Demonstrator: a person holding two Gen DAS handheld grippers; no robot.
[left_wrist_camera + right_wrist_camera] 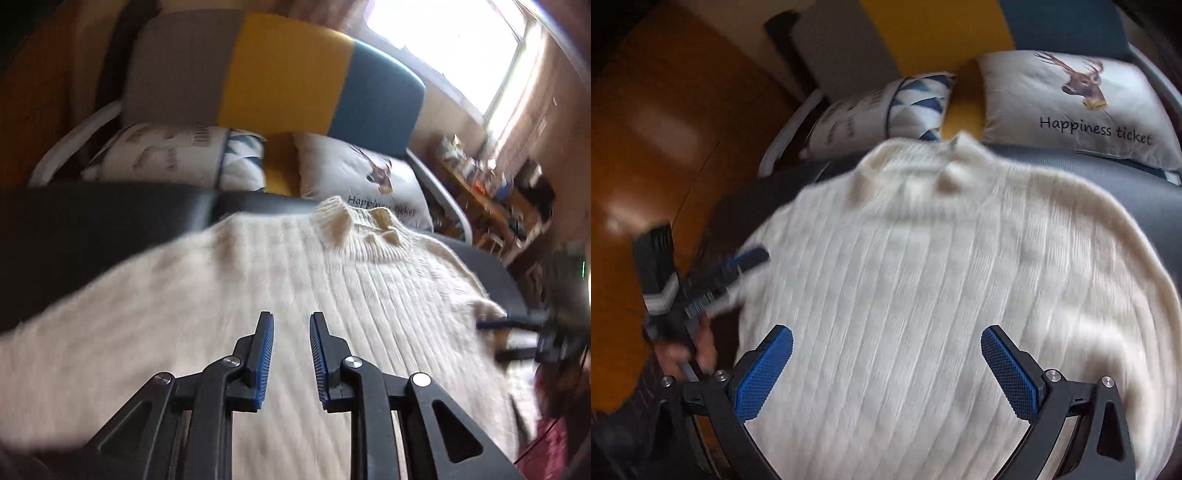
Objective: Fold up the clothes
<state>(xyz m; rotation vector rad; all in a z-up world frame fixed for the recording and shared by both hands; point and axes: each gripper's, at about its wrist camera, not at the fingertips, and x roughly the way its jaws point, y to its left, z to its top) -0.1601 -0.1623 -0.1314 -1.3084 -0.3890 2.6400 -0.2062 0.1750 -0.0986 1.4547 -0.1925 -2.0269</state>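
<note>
Right wrist view: cream ribbed sweater (923, 277) lies spread on the dark bench (1126, 184), soft and floppy, best pinched at a hem or shoulder edge; right gripper (886, 339) jaws wide apart, left gripper (291, 321) jaws narrowly apart, both empty.

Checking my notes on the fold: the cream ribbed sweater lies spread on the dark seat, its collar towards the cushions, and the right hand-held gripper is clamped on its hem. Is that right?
Not quite. The right hand-held gripper is not clamped on anything: the right wrist view shows its jaws wide open above the sweater. The rest holds: the sweater lies spread on the dark seat, collar towards the cushions.
</note>
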